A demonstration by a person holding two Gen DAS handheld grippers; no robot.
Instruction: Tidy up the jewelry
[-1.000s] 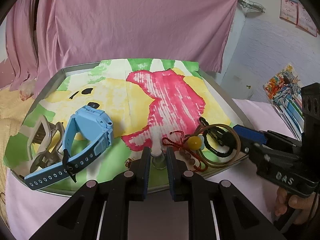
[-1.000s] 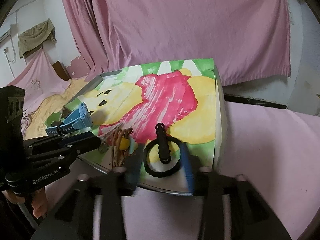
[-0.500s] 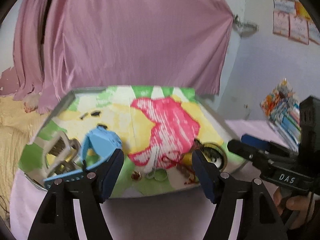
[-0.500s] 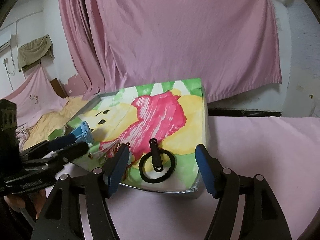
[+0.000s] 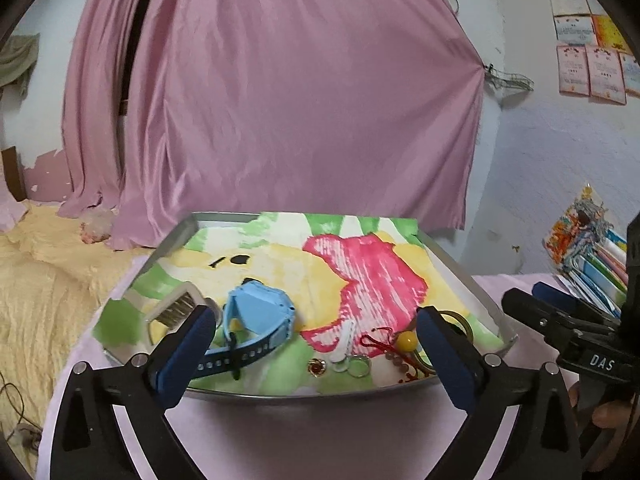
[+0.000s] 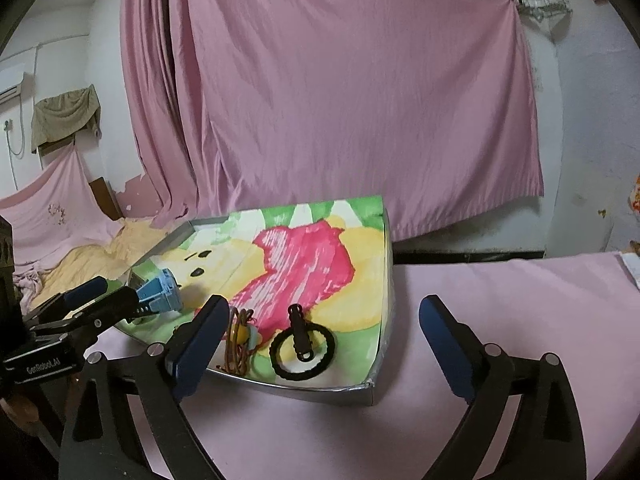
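A metal tray [image 5: 172,246] [image 6: 376,392] lined with a green, yellow and pink printed cloth holds the jewelry. A blue watch [image 5: 256,320] [image 6: 162,294] lies at its left, beside a beige hair clip [image 5: 172,312]. Near the front edge lie a small gold charm [image 5: 317,367], a clear ring [image 5: 359,365], a red cord with a yellow bead [image 5: 407,341] and a brown bangle [image 5: 460,322] [image 6: 236,340]. A black bracelet with a clasp [image 6: 302,348] rests at the front right corner. My left gripper [image 5: 312,354] and right gripper [image 6: 320,346] both stand open and empty, just short of the tray.
The tray sits on a pink cloth surface [image 6: 500,300]. A pink curtain [image 5: 280,100] hangs behind. A yellow blanket [image 5: 44,272] lies at the left, and a stack of colourful booklets [image 5: 592,260] at the right. A hand [image 5: 608,416] holds the right gripper's handle.
Both grippers opened wide and drew back from the tray's front edge. The left gripper let go of the small clear ring, which lies on the cloth.
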